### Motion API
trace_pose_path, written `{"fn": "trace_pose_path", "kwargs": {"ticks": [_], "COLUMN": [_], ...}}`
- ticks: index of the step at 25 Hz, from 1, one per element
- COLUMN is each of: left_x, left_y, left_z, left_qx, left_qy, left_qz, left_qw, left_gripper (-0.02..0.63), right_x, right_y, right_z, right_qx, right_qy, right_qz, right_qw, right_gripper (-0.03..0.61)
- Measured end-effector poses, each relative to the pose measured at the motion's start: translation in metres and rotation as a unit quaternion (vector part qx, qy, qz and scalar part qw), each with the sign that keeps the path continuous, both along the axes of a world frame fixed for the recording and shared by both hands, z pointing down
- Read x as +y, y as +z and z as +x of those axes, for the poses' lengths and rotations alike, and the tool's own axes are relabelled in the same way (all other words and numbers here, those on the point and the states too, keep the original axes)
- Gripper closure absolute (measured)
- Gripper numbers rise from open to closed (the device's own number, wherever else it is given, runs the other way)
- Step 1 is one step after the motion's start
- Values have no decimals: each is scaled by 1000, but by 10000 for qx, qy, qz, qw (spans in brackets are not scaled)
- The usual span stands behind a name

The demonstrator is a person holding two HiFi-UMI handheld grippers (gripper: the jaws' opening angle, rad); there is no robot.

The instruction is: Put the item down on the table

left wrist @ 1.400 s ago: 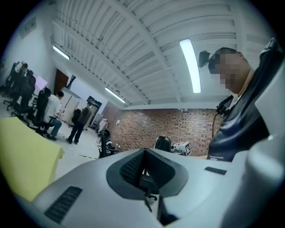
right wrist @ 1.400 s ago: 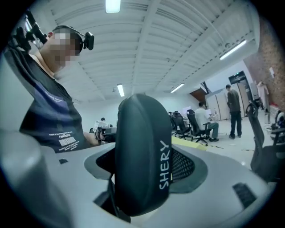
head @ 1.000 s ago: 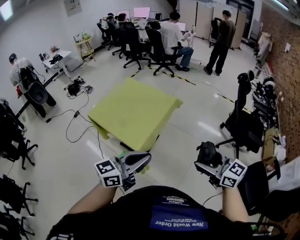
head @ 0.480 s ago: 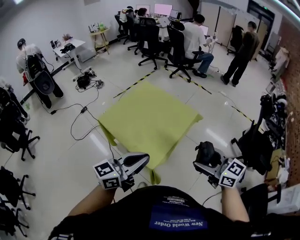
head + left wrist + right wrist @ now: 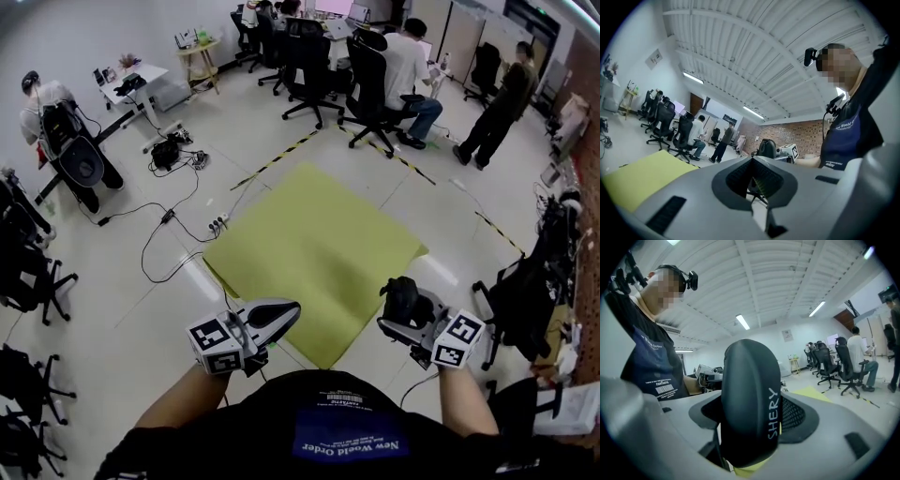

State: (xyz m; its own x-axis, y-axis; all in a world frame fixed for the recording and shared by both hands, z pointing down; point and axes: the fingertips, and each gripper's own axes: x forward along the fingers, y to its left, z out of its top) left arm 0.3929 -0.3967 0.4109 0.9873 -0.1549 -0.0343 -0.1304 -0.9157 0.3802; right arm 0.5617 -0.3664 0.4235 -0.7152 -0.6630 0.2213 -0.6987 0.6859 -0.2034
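Note:
A black rounded item with the print "SHERY" stands upright between the jaws of my right gripper, which is shut on it. In the head view the item and right gripper hang over the floor just off the near right edge of the yellow-green table. My left gripper is over the floor by the table's near corner, its jaws closed together with nothing in them. The left gripper view shows its jaw tips meeting, with the table at the left.
Several office chairs and people at desks fill the back of the room. Cables and a power strip lie on the floor left of the table. Black-and-yellow tape runs behind it. Another chair stands at the right.
The table has come closer and now lies just ahead of both grippers. Both grippers moved forward with the person; the right still holds the black item, the left stays shut.

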Motion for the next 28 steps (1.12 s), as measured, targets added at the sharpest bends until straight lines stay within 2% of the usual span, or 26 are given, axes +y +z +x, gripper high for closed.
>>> {"fn": "trace_pose_path", "kwargs": {"ticks": [8, 12, 15, 20, 23, 28], "left_x": [-64, -81, -96, -119, -130, -137], "left_y": [0, -13, -13, 1, -1, -5], "left_z": [47, 39, 30, 22, 19, 21], "left_qx": [-191, -237, -257, -229, -165, 4], "left_qy": [-712, -1171, -1365, -1471, -1348, -1211], "left_qz": [-66, -152, -210, -191, -173, -73], "left_qw": [9973, 9927, 9901, 9887, 9906, 9926], "left_gripper": [620, 620, 620, 620, 620, 620], "right_x": [-91, -134, -168, -187, -188, -189], "right_y": [4, -7, -7, 4, 4, 2], "right_z": [40, 36, 25, 17, 11, 12], "right_qx": [-82, -73, -2, -49, -71, 302], "right_qy": [-798, -1252, -1400, -1387, -1301, -1288], "right_qz": [-54, 29, 20, 59, 25, 98], "right_qw": [9968, 9921, 9901, 9903, 9915, 9912], "right_gripper": [259, 259, 259, 259, 259, 259]}}
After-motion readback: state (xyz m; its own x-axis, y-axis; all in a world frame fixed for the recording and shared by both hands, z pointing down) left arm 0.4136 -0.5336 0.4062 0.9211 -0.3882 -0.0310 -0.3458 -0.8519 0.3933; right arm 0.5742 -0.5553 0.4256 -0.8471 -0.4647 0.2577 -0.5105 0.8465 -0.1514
